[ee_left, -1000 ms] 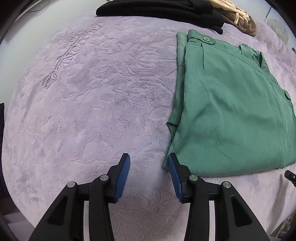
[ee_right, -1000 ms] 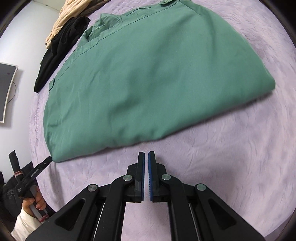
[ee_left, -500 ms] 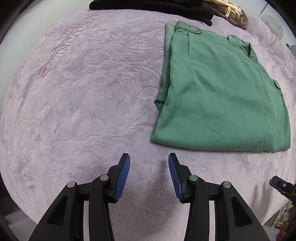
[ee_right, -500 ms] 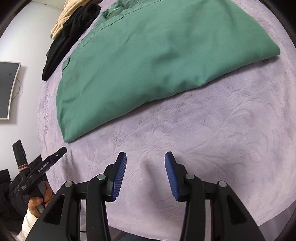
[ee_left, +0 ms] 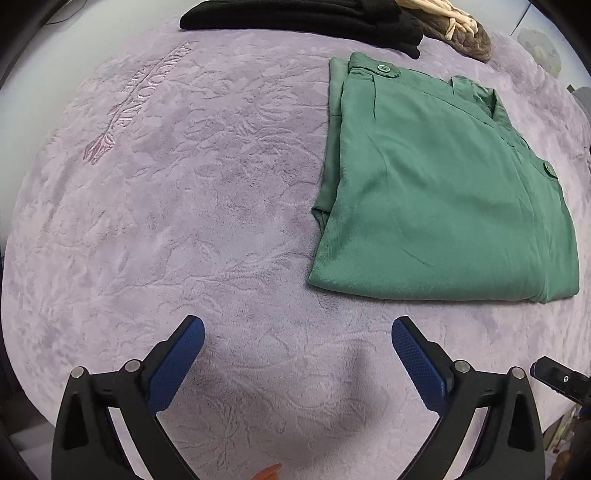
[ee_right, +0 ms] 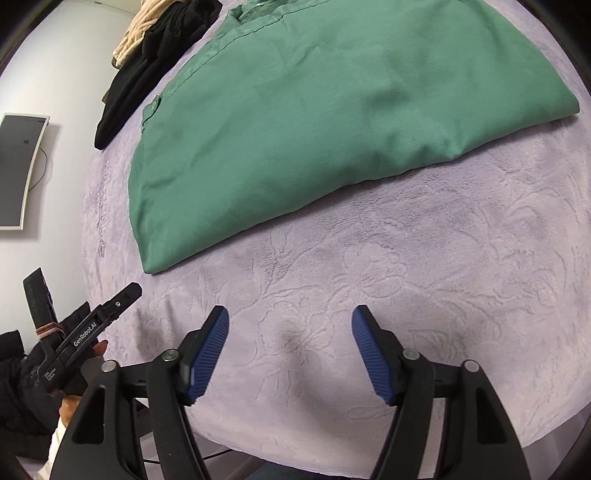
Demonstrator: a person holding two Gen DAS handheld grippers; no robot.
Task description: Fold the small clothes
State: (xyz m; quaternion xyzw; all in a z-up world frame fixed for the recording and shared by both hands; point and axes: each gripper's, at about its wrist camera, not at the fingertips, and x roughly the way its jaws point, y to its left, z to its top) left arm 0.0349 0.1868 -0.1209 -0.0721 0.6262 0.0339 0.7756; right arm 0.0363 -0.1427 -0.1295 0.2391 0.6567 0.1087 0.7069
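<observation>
- The words "GenRobot.AI" are printed in white on the black side of the left tongs (ee_right: 94,325), seen from the right wrist view at the lower left, held in a hand (ee_right: 79,391).
- A mirrored, embossed word is pressed into the purple blanket (ee_left: 184,221) far ahead and to the left of the left tongs (ee_left: 297,343); its letters cannot be read with certainty.
- The left tongs are released, with the blue pads (ee_left: 177,358) spread wide above bare blanket and nothing between them.
- The right tongs (ee_right: 290,339) are likewise released and empty, the pads held apart over the blanket.
- The folded green shirt (ee_left: 443,192) is laid flat ahead and to the right of the left tongs, apart from both pads; in the right wrist view the shirt (ee_right: 314,110) lies ahead, well clear of the tips.
- A black garment (ee_left: 295,16) and a beige one (ee_left: 458,22) are piled beyond the shirt at the far edge.
- A dark screen (ee_right: 18,170) is mounted on the wall to the left.
</observation>
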